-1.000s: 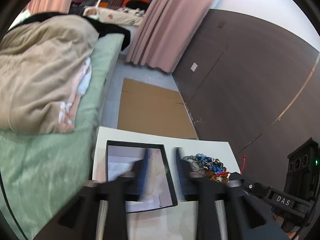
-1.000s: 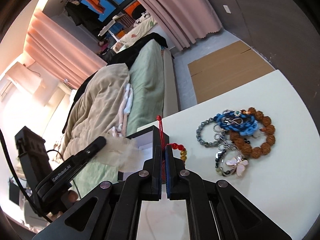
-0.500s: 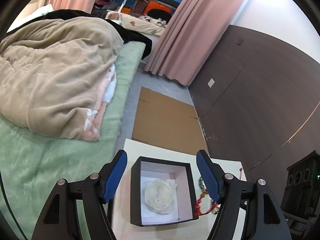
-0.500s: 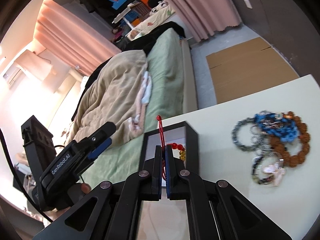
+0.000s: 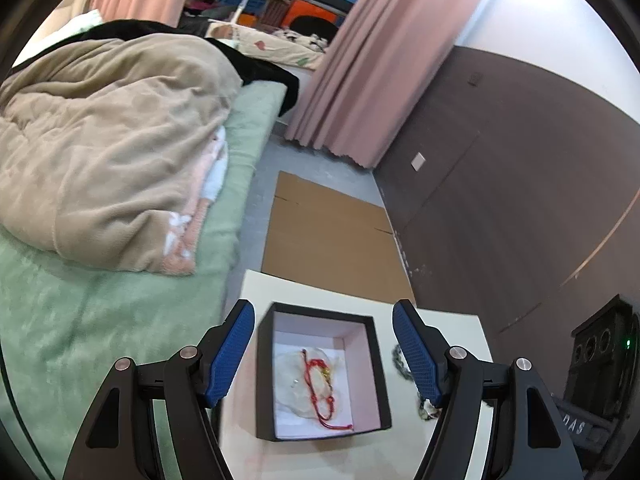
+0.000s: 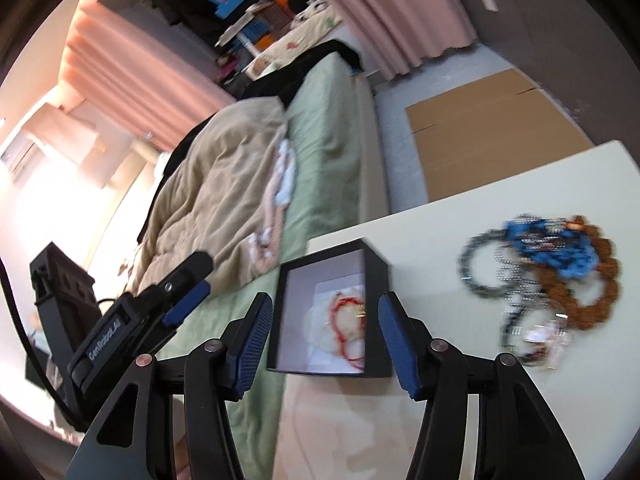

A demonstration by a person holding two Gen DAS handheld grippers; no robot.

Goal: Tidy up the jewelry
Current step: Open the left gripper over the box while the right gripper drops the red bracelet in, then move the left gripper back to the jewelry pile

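Observation:
A black jewelry box [image 5: 385,372] with a white inside stands on the white table [image 5: 448,320]. A red string bracelet [image 5: 318,388] lies in it on a pale round pouch [image 5: 292,380]. My left gripper [image 5: 323,354] is open above the box, its jaws either side of it. My right gripper [image 6: 326,336] is open and empty over the same box [image 6: 378,284], where the red bracelet [image 6: 346,320] shows. A pile of jewelry [image 6: 552,276] lies on the table to the right: blue, brown-beaded and grey bracelets.
A bed with a green sheet [image 5: 80,304] and a beige blanket [image 5: 100,140] runs along the table's left side. Flat cardboard [image 5: 332,236] lies on the floor beyond the table. A dark wall [image 5: 520,184] is on the right. The left gripper's body [image 6: 132,316] shows at the left.
My right gripper has opened and let go of the red string bracelet, which now lies in the box. My left gripper opened earlier and stays open over the box.

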